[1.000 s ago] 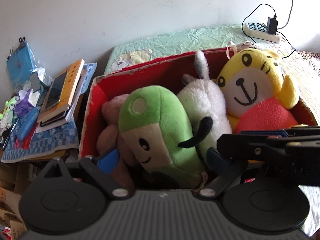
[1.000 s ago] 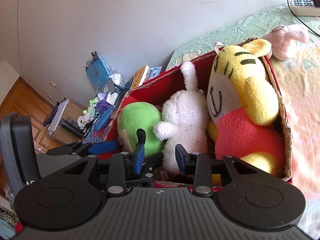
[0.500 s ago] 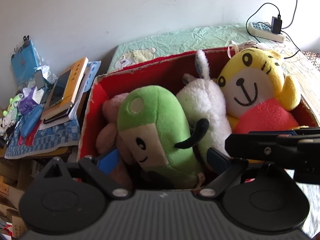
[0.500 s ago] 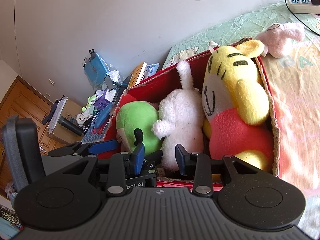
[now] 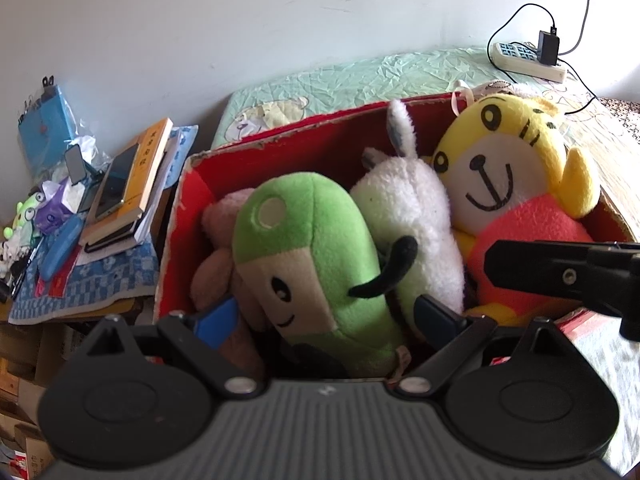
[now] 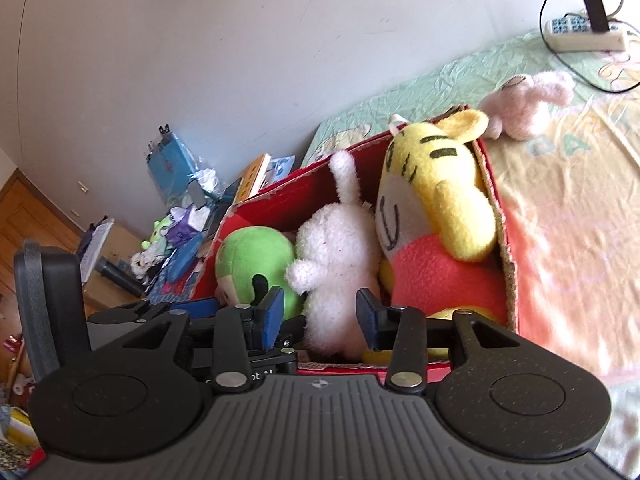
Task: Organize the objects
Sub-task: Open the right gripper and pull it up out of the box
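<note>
The left gripper (image 5: 328, 316), jaws wide, straddles the green plush (image 5: 308, 248) without pressing it. The right gripper (image 6: 320, 316) is opening around the white plush (image 6: 340, 256). Both sit tight-packed in the red box (image 5: 180, 220), bed (image 6: 580, 184) beyond.

The brownish-pink plush toy (image 5: 218, 256) is lying mostly hidden behind the green plush toy (image 5: 308, 256) in the red cardboard box (image 5: 180, 216), so its kind cannot be told. The right gripper (image 5: 560, 276) is covering the lower body of the yellow tiger plush (image 5: 504, 172) and running off the left wrist view's right edge. The title on the orange book (image 5: 146, 168) is staying too small to read. The small toys (image 5: 24, 216) beside it are blurring together.
</note>
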The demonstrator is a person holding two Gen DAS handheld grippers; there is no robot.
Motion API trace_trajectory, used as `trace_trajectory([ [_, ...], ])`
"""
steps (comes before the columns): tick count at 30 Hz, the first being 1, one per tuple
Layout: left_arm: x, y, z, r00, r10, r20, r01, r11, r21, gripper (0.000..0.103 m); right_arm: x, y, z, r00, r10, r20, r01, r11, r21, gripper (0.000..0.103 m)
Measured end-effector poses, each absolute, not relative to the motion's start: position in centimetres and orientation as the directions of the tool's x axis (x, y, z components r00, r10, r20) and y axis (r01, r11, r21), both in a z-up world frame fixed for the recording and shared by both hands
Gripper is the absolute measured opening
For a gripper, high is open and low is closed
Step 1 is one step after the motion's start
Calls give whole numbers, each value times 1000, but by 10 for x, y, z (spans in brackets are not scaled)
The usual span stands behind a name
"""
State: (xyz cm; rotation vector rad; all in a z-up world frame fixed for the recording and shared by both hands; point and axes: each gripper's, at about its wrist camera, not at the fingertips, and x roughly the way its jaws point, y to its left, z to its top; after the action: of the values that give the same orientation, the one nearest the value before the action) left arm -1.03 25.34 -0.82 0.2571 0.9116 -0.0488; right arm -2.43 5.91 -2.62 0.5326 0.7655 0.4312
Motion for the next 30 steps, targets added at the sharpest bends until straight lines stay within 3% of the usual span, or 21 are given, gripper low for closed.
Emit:
trace_trajectory([
  [4,-10,254,-8,615,65,-786,154,967,201,96,-26,59,-25,660,527,-535,-165,797,581,44],
  [6,-9,254,-10,619,89,-780,140,965,221,102,-28,59,-25,666,516,-538,-159,804,573,44],
  [11,-7,260,-10,600,47,-799,145,975,167,102,-31,55,-28,673,499,-546,-130,807,576,44],
  [30,-23,242,20,628,132,-767,20,983,185,102,-29,26,-11,646,585,-490,-240,765,597,47],
])
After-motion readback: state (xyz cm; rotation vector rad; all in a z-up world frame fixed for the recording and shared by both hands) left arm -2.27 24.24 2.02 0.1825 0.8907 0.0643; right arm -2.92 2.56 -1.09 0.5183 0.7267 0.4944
